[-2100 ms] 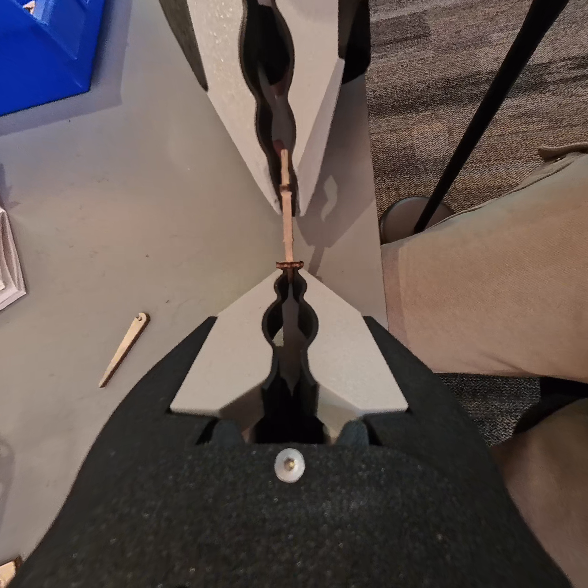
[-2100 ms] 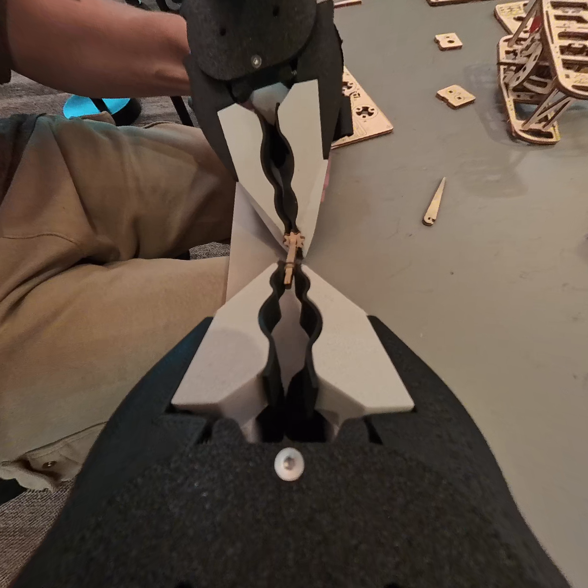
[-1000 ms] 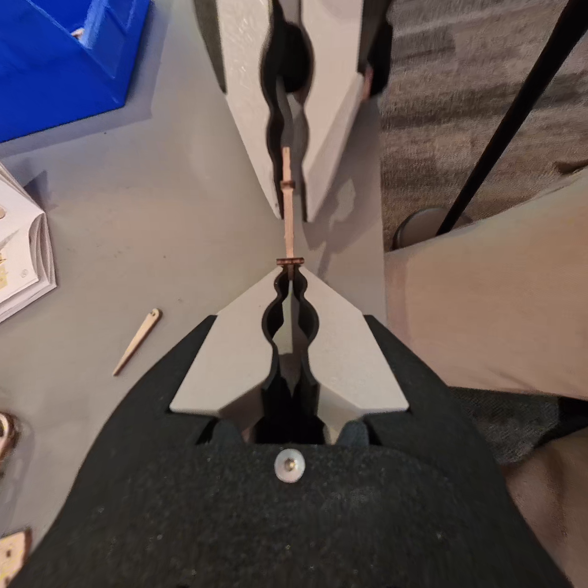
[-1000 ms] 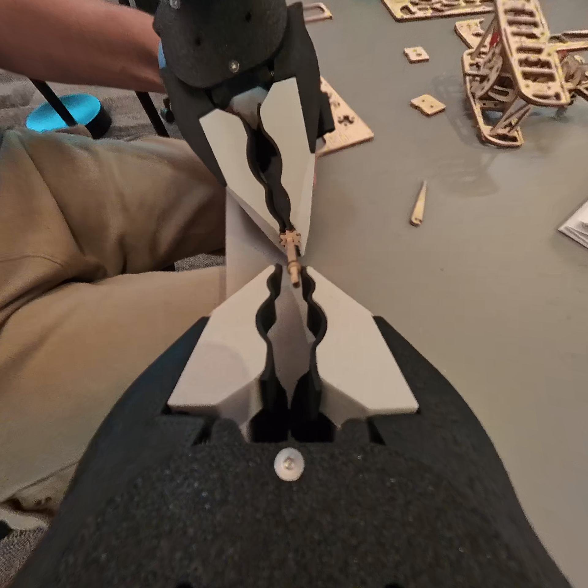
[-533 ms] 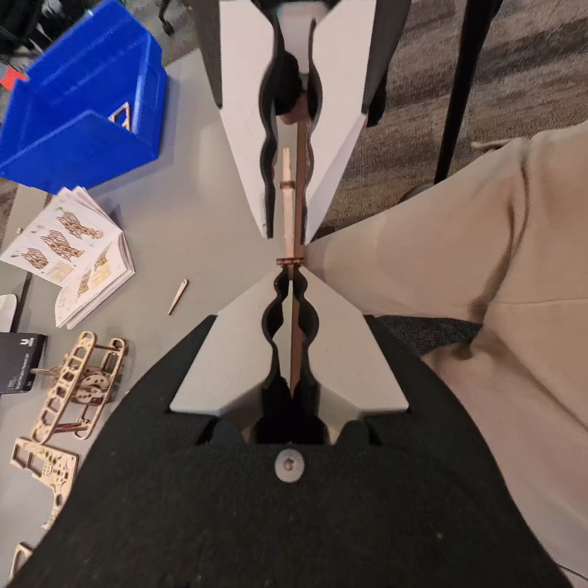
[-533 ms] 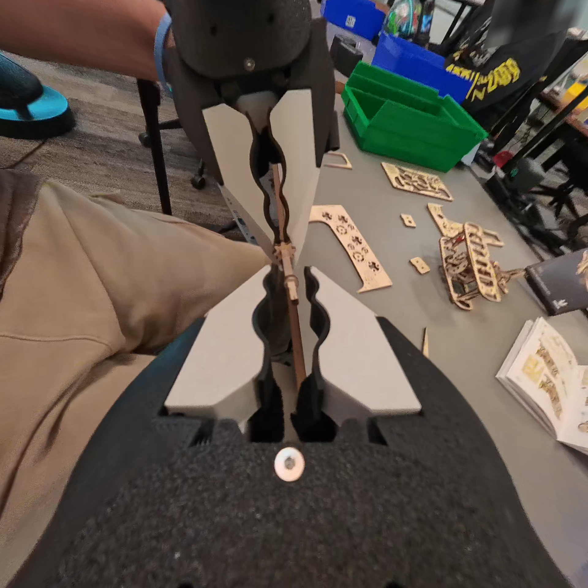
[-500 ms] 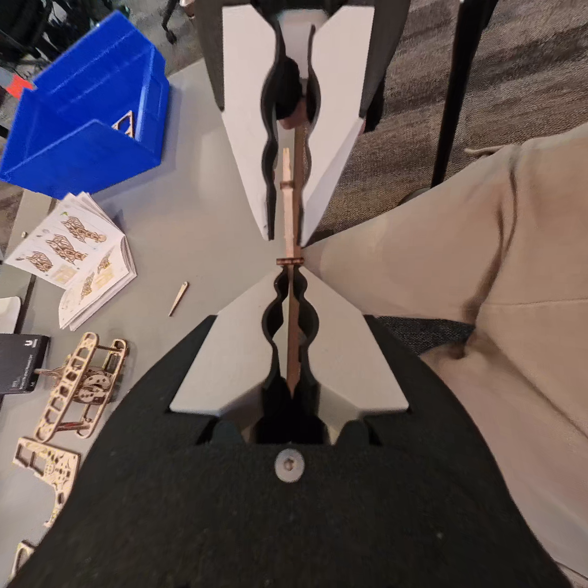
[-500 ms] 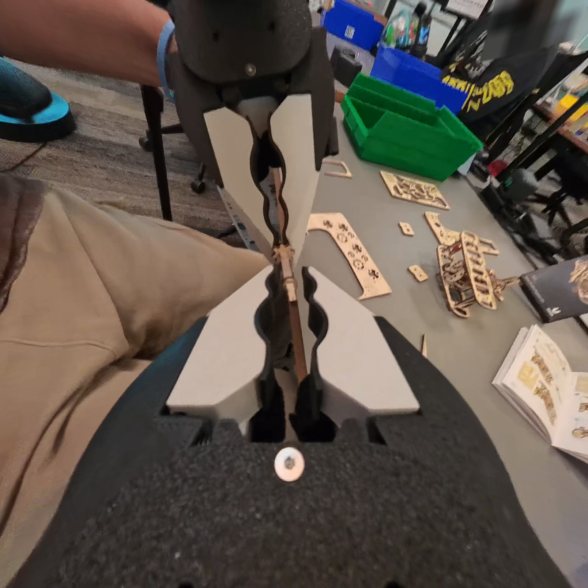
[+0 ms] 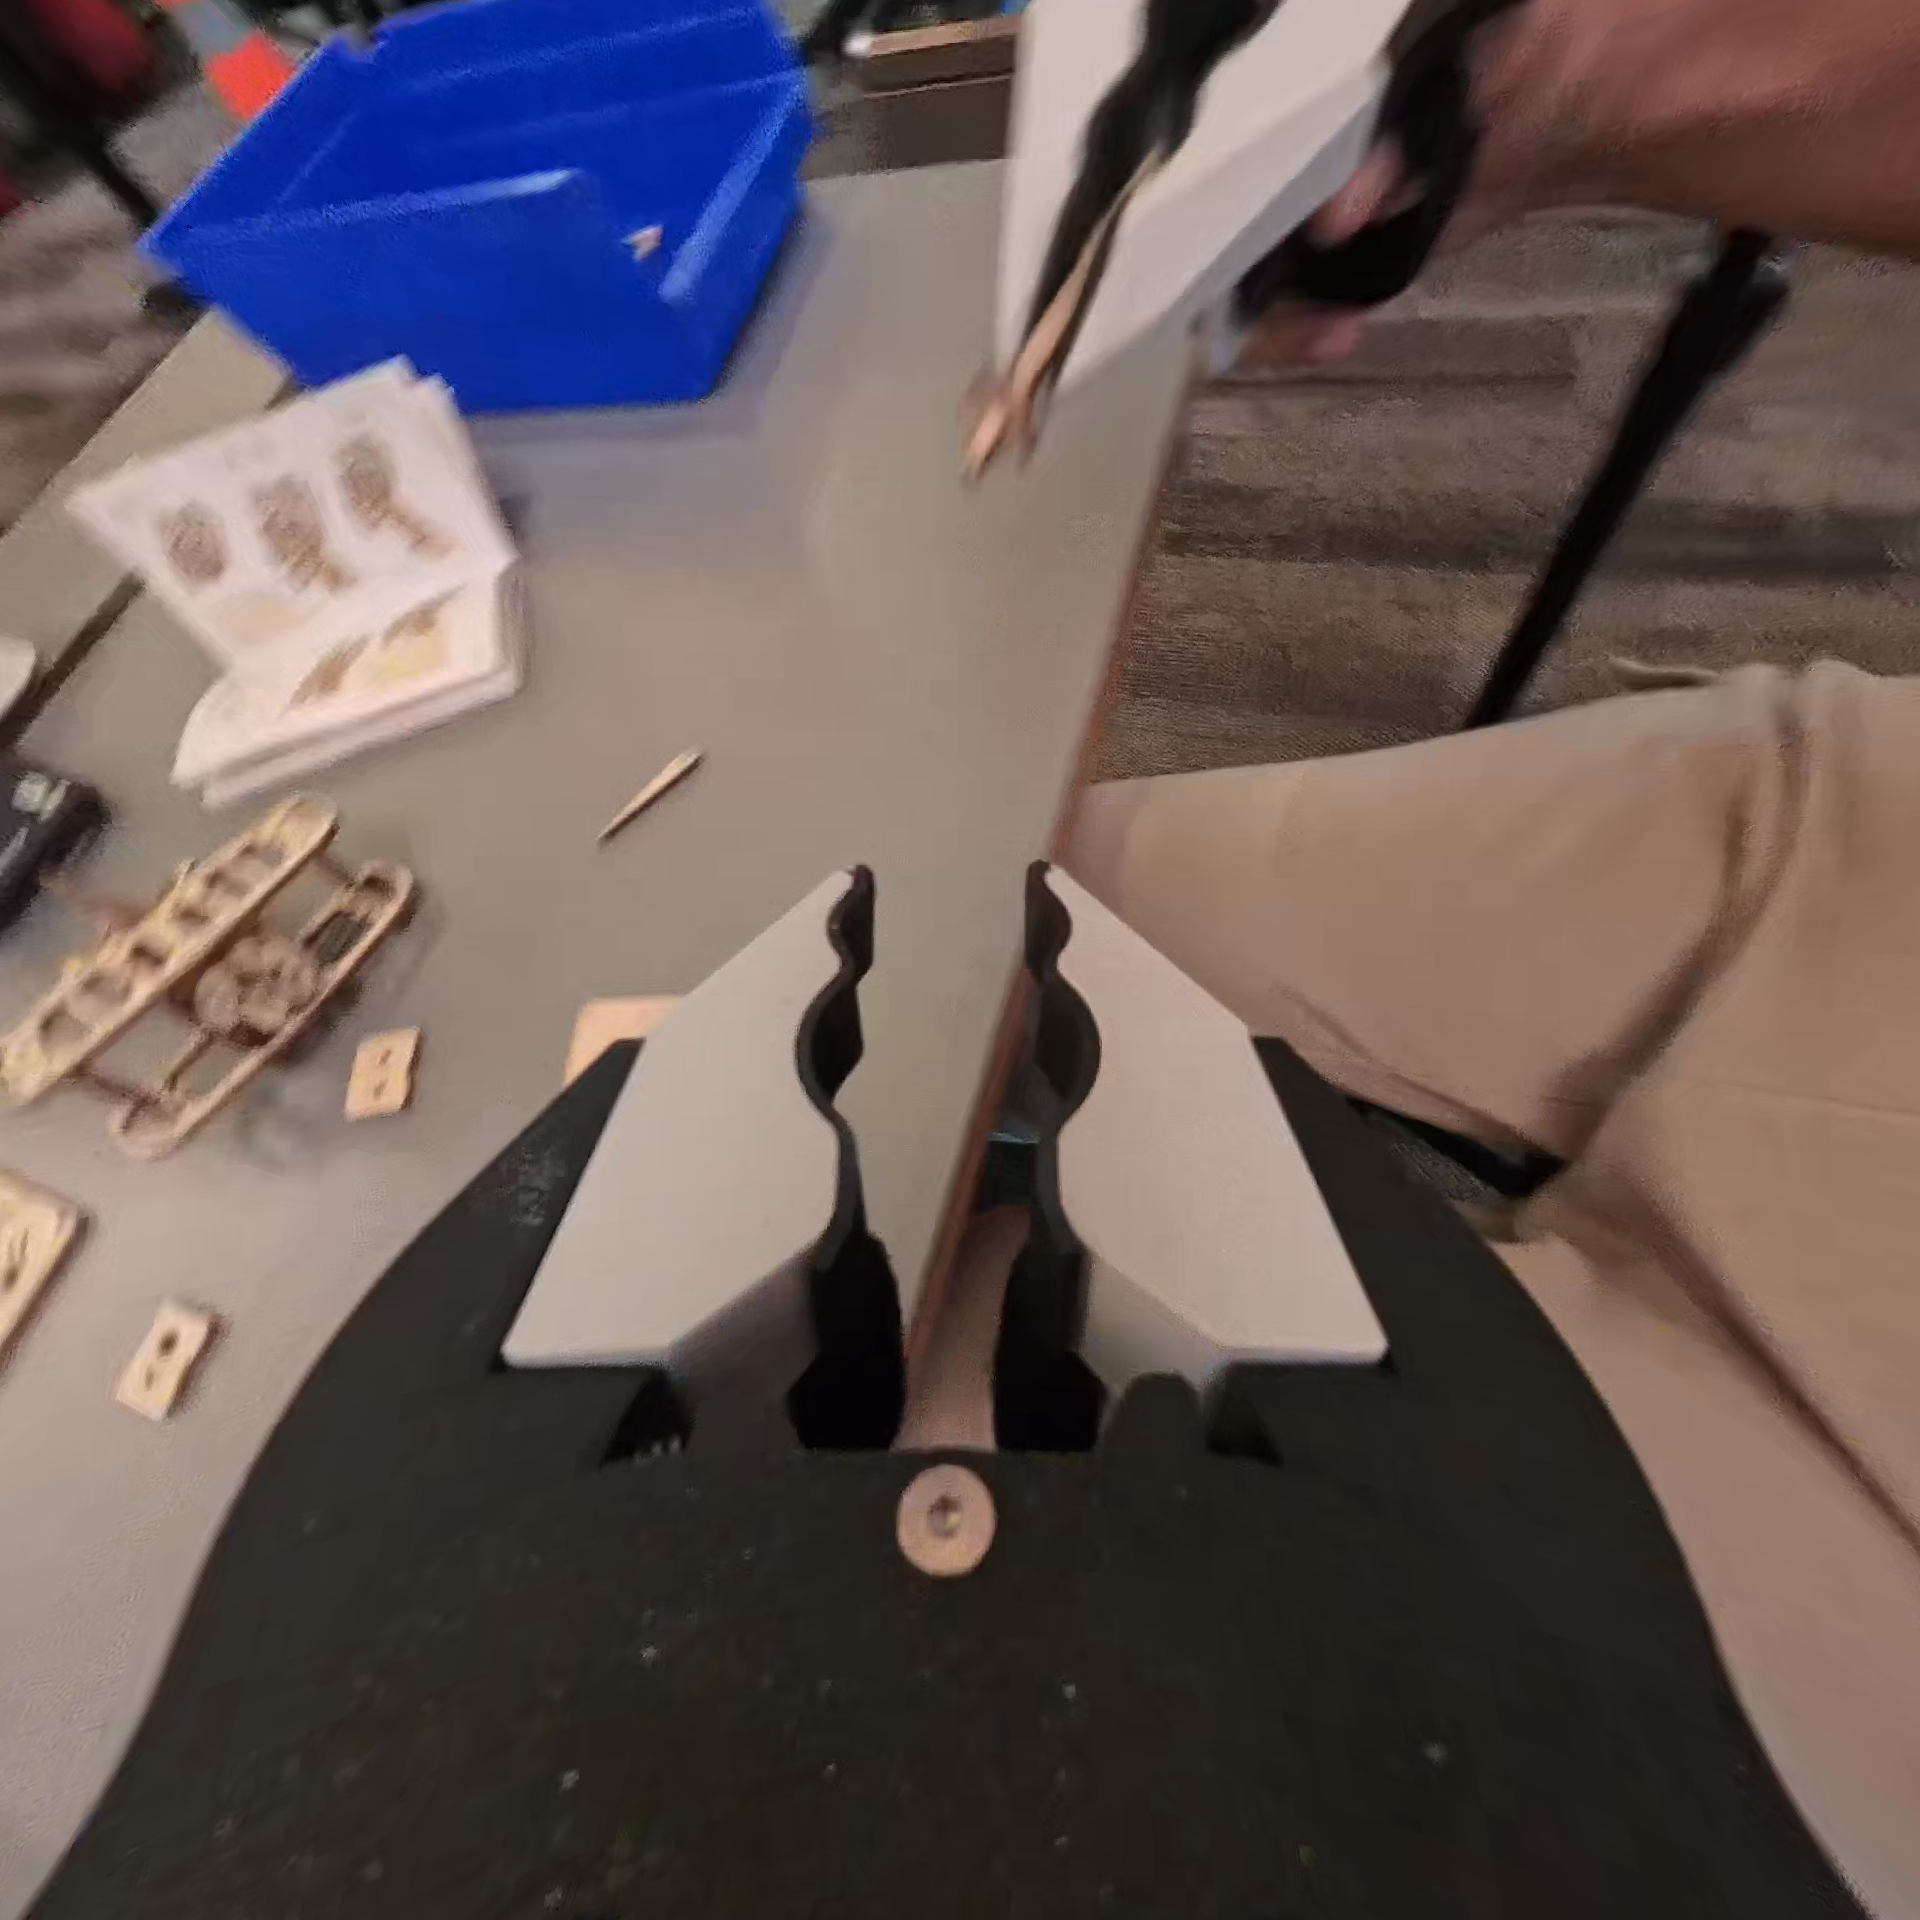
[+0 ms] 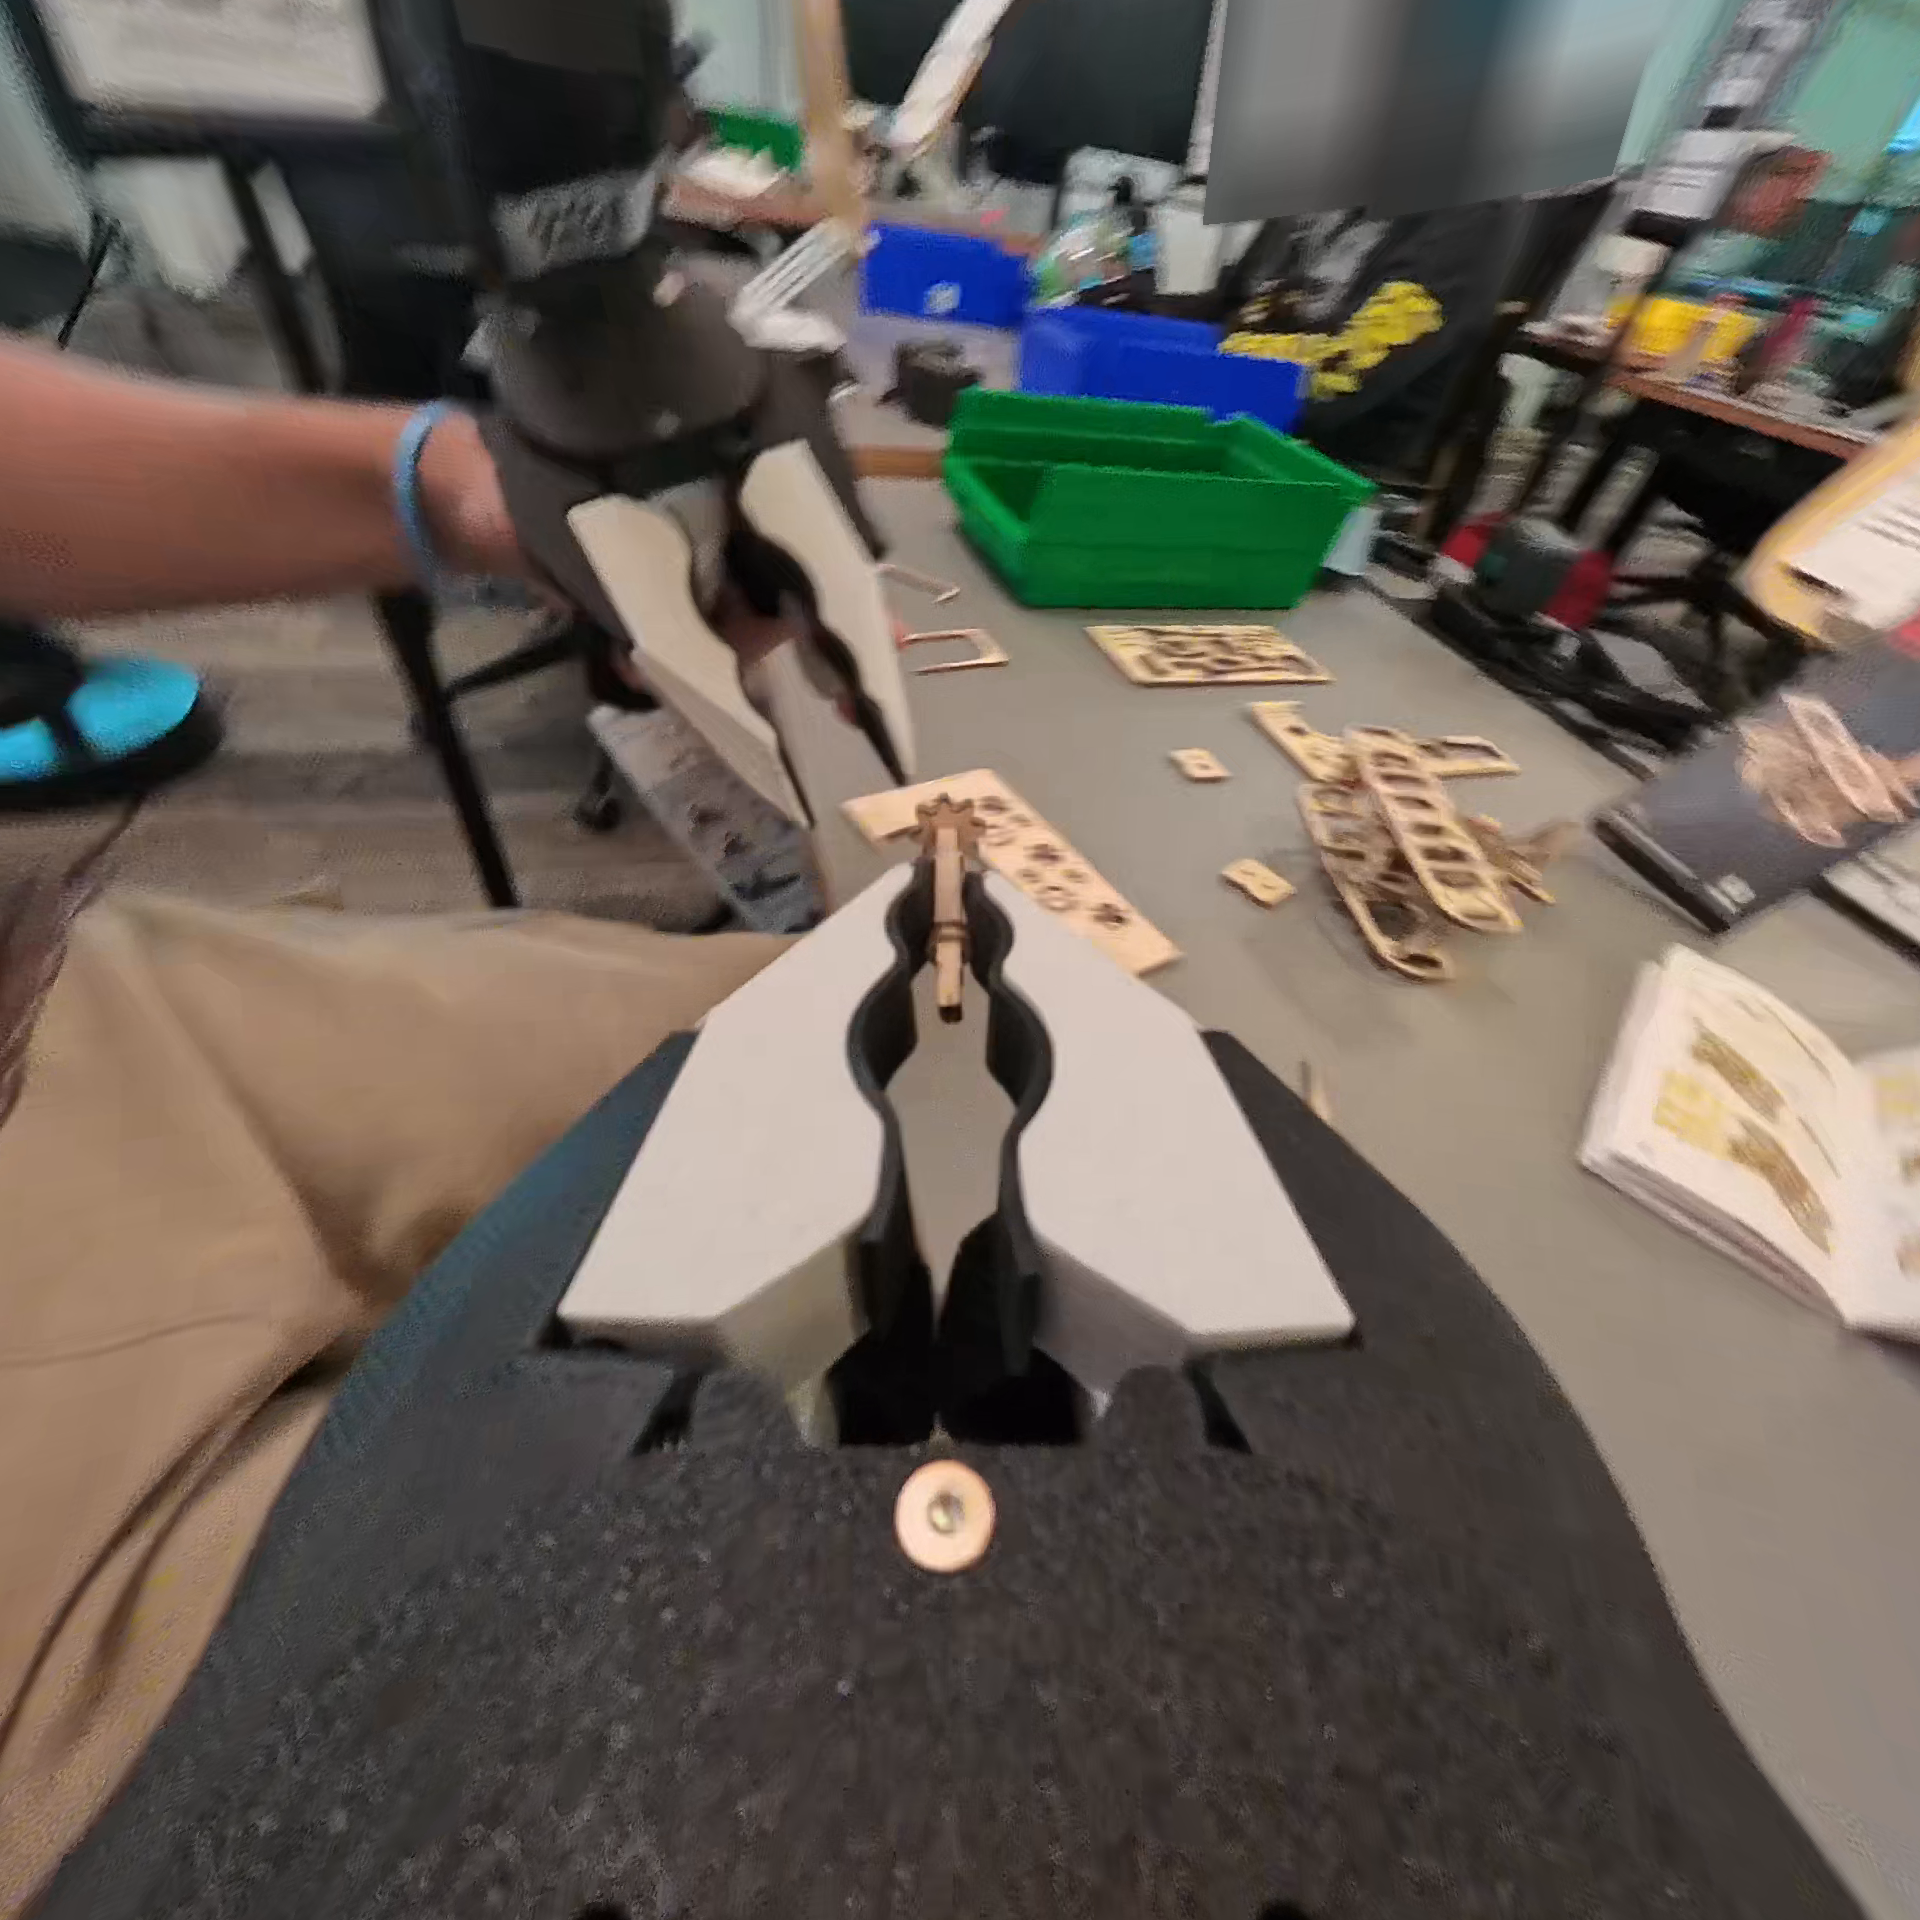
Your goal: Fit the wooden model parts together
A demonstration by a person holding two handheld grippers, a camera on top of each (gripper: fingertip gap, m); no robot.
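My right gripper point(image 10: 943, 878) is shut on a thin wooden axle point(image 10: 945, 925). A small toothed gear sits on its far end, just past the fingertips. My left gripper point(image 9: 948, 894) is open and empty above the grey table's point(image 9: 831, 623) near edge. In the left wrist view the right gripper point(image 9: 1044, 343) is up and ahead, blurred, with the axle point(image 9: 1003, 410) poking out of it. In the right wrist view the left gripper point(image 10: 847, 790) is ahead to the left, jaws apart. The partly built wooden model point(image 10: 1413, 862) lies on the table, also in the left wrist view point(image 9: 197, 977).
A pointed wooden stick point(image 9: 649, 795), an open booklet point(image 9: 332, 582) and a blue bin point(image 9: 499, 208) are on the table. A green bin point(image 10: 1132, 509), cut-out wooden sheets point(image 10: 1039, 862) and small wooden plates point(image 10: 1257, 883) lie farther off. A person's beige trouser leg point(image 9: 1455, 935) borders the table edge. The tips of one gripper are about 9 cm away from the tips of the other. From the left gripper's tips to the partly built wooden model point(image 10: 1413, 862) is close to 25 cm. The left camera catches it too, in the left wrist view point(image 9: 271, 896).
Both grippers were tip to tip on the axle. The left gripper has opened and let go, the right has closed on the axle, and the two have moved apart.
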